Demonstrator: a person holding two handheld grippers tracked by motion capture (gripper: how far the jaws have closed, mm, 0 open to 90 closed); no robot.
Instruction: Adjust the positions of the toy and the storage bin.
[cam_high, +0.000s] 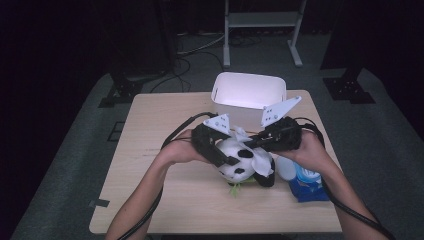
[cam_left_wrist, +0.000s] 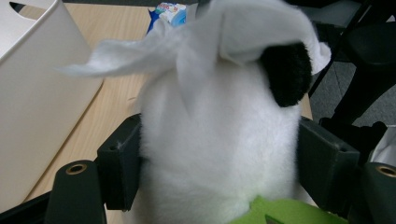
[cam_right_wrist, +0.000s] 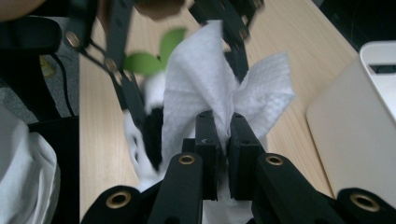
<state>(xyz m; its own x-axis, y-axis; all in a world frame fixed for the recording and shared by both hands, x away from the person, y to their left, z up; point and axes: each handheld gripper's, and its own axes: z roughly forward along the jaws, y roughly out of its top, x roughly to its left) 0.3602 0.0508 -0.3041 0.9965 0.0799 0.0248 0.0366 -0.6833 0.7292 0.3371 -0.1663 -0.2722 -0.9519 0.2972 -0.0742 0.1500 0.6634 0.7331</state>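
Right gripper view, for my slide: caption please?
Right gripper pinches a white tissue over the plush panda that the left gripper holds.

No readable text anywhere on the table

The blue packet (cam_high: 306, 184), lying at about four o'clock from the plush panda (cam_high: 243, 161), is showing white print on its face, but the lettering is blurring too much to be read.

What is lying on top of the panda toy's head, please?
A white wipe lies draped over the panda toy, pinched by the right gripper. One black ear shows beneath its edge; the head under the wipe is covered.
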